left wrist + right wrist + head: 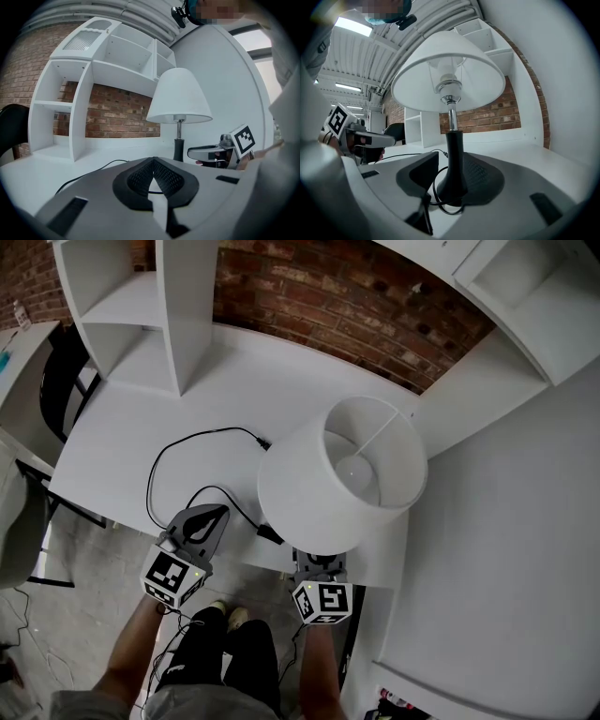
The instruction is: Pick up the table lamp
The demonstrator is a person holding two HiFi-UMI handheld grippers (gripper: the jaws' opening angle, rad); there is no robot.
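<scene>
The table lamp has a white shade (342, 470) on a chrome stem and a black base (452, 180), and it stands upright near the table's front edge. My right gripper (455, 160) is open around the base; the pads stand a little apart from it on either side. In the head view the right gripper (320, 570) reaches under the shade, which hides its fingers. My left gripper (217, 514) is shut on nothing, left of the lamp (178, 96), over the black cord (169, 460). The left gripper view shows the right gripper (206, 152) beside the base.
The white table (234, 381) bears a white shelf unit (141, 306) at the back left, against a brick wall (347, 296). A white wall panel (506, 521) closes the right side. A black chair (56, 381) stands off the table's left end.
</scene>
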